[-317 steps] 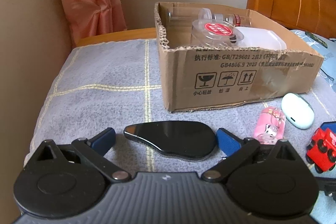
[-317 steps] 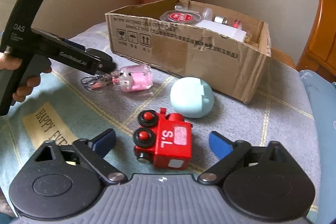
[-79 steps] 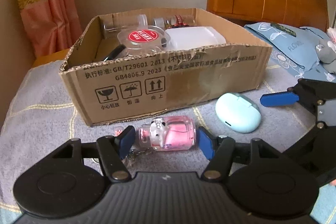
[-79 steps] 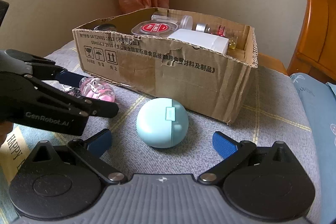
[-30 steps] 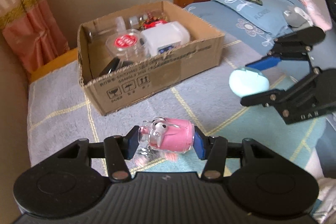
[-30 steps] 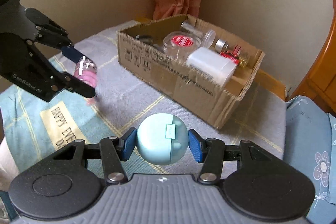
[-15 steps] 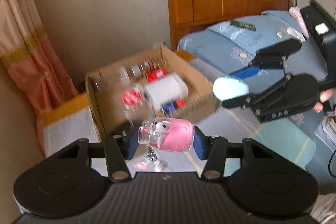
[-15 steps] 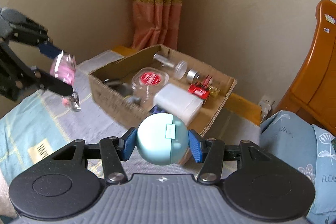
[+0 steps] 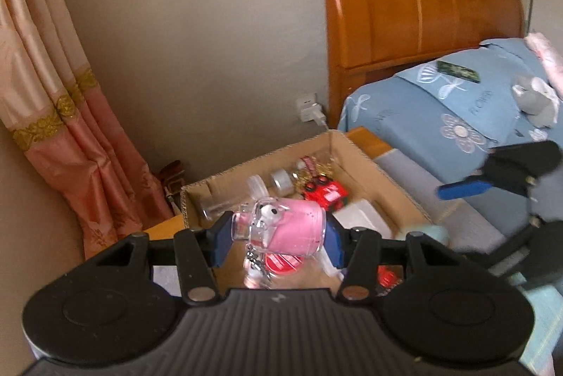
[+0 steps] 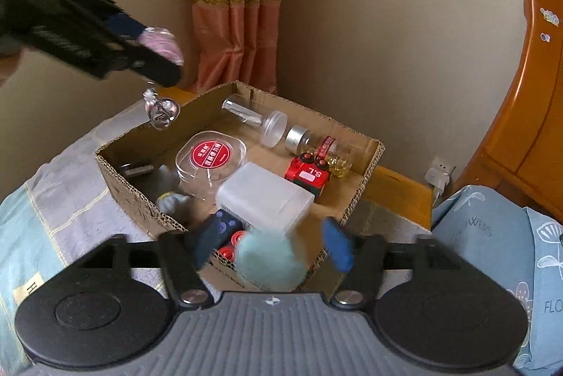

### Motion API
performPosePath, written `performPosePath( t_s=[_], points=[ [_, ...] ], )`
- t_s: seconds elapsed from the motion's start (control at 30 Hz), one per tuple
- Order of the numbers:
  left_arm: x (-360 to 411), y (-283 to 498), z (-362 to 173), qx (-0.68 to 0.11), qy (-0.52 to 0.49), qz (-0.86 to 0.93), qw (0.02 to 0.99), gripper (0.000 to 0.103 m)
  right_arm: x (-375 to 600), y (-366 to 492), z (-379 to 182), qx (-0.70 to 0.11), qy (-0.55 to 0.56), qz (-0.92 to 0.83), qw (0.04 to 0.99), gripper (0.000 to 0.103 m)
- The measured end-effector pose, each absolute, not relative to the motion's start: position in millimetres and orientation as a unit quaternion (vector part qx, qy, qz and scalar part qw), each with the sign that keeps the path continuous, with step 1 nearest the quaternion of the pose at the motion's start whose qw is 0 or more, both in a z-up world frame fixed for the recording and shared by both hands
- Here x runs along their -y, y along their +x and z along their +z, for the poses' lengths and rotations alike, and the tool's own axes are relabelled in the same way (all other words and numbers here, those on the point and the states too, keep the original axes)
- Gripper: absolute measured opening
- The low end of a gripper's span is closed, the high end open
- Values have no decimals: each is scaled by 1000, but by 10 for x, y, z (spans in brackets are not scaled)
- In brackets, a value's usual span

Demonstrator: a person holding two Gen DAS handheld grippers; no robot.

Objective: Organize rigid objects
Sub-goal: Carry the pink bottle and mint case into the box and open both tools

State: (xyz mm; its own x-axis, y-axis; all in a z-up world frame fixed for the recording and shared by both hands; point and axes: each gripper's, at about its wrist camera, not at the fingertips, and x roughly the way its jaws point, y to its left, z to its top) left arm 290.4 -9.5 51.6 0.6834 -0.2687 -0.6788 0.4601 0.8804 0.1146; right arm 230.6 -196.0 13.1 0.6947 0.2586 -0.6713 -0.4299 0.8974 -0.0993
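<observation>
My left gripper [image 9: 278, 231] is shut on a pink keychain bottle [image 9: 285, 228] and holds it in the air above the cardboard box [image 9: 369, 161]; its key ring dangles below. The bottle also shows in the right wrist view [image 10: 160, 41]. My right gripper [image 10: 272, 244] is open above the box's near corner [image 10: 140, 203]. The pale blue round case [image 10: 271, 261] is blurred between the spread fingers, loose and dropping into the box.
The box holds a red toy train [image 10: 309, 177], a white container [image 10: 264, 196], a clear round tub with a red label [image 10: 211, 157], jars and a dark remote. A wooden headboard [image 9: 422, 6] and blue pillow [image 9: 440, 122] are right; a curtain [image 9: 52, 129] is left.
My right gripper has opened and let go of the blue case over the box. My left gripper has carried the pink bottle over the box.
</observation>
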Motion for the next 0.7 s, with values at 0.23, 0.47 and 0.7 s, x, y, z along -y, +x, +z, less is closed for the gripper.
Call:
performPosePath(
  t_s=[0.23, 0.47, 0.7],
  points=[
    [120, 3337, 232, -371, 129, -178, 902, 51, 1977, 2262, 145, -334, -110, 199, 915, 102],
    [14, 3539, 2, -390, 102, -153, 902, 97, 1988, 2222, 185, -335, -97, 195, 917, 103],
    [-18, 3310, 130, -352, 108, -142, 919, 98, 1918, 2175, 260, -333, -92, 198, 917, 103]
  ],
)
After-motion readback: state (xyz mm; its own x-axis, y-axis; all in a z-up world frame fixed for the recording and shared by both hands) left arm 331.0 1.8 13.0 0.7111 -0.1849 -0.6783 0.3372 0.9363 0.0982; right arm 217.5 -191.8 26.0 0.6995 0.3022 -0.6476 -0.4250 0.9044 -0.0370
